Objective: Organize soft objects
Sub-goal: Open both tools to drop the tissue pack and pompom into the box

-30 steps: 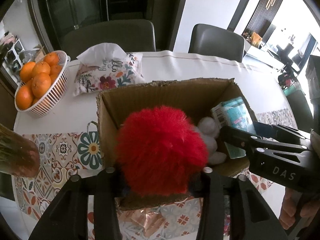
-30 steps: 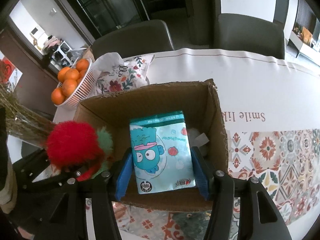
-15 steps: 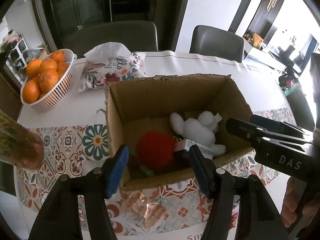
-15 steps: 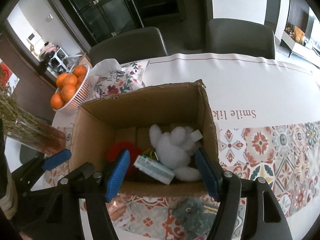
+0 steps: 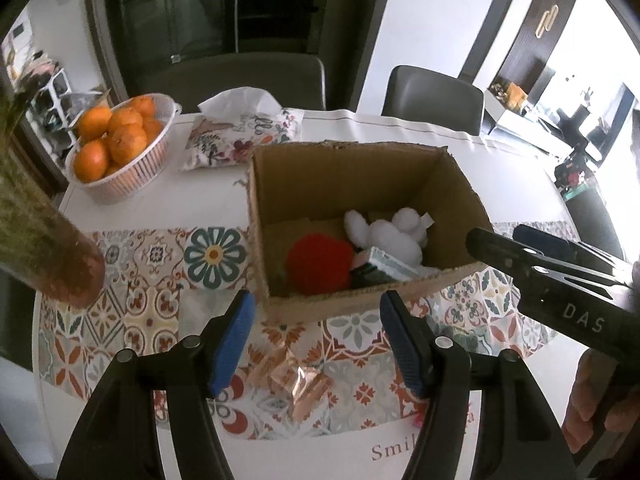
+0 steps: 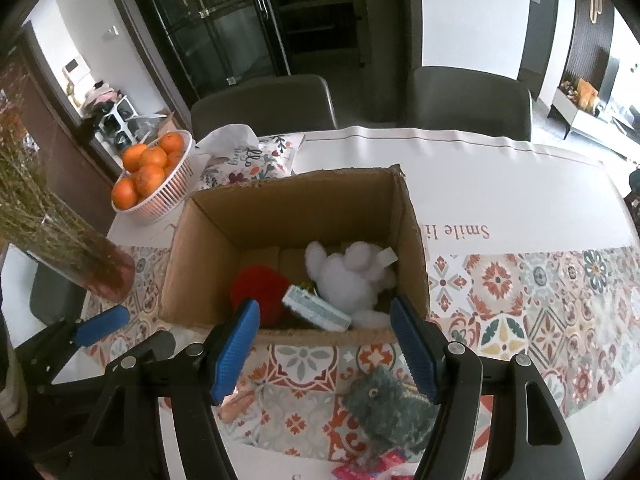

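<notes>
A: What do you see along your left claw [image 5: 316,338]?

B: Its jaws stand apart with nothing between them; they have just been opening. Just ahead of the blue pads [image 5: 232,344] is the cardboard box [image 5: 360,176], open at the top. Inside it, ahead of the claw, lie the red pompom [image 5: 320,260], the white plush toy [image 5: 388,232] to its right, and a small tissue pack [image 5: 390,268] leaning between the two. Under the claw, on the patterned surface [image 5: 152,256], is a crumpled copper-coloured wrapper [image 5: 298,380]. Far ahead and to the left sit a basket of oranges [image 5: 120,140] and a floral tissue pouch [image 5: 244,136]. My right claw [image 5: 532,256] reaches in from the right.

A: And along that right claw?

B: Here the right claw [image 6: 324,340] is also apart and empty, its jaws having opened a little earlier in this last second. The box [image 6: 288,208] is just ahead of the tips. The pompom [image 6: 260,284] lies ahead to the left, the plush toy [image 6: 348,276] ahead to the right, the tissue pack [image 6: 316,312] nearest the near wall. Below the right finger, outside the box, a grey-green plush toy [image 6: 388,408] lies on the surface [image 6: 520,280]. Beside it, at the bottom edge, is a small pink packet [image 6: 376,466]. My left claw [image 6: 132,328] shows at the left, near a vase of dried stems [image 6: 80,252]. The oranges [image 6: 148,168] and pouch [image 6: 252,156] are beyond the box.
</notes>
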`<state>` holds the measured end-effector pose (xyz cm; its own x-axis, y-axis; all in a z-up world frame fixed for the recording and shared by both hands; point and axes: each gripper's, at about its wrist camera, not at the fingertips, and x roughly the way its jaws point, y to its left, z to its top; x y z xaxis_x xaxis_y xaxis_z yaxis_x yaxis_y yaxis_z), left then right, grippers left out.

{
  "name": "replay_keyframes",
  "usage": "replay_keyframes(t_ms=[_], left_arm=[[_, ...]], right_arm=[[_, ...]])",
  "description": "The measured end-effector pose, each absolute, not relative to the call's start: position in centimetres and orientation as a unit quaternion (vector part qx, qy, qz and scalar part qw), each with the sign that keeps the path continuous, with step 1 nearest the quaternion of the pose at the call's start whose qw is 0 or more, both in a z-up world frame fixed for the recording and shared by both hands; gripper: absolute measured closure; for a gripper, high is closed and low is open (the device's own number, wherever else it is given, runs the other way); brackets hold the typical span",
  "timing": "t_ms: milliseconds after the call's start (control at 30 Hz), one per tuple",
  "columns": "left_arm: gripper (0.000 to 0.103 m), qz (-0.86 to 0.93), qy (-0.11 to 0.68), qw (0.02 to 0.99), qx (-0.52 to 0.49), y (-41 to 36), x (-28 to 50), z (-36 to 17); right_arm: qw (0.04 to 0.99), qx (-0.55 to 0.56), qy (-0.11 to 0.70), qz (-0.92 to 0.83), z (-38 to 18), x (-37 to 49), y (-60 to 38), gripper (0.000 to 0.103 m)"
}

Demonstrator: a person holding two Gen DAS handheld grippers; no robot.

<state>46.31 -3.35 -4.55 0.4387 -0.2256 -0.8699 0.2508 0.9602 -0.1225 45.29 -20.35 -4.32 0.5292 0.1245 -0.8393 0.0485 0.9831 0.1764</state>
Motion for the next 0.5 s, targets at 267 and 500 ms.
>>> replay_keyframes(t_ms=[267,500], left_arm=[[0.039,-0.119,0.515,0.848,-0.017,-1.5,43.4,-4.8],[0.039,-0.126,0.527,0.841,-0.019,-1.4,41.3,-5.9]], right_arm=[[0.863,0.090,0.498,0.012,-5.3,42.8,-19.7,0.034],[0.853,0.101,0.512,0.006,-6.6,40.3,-20.0,0.034]])
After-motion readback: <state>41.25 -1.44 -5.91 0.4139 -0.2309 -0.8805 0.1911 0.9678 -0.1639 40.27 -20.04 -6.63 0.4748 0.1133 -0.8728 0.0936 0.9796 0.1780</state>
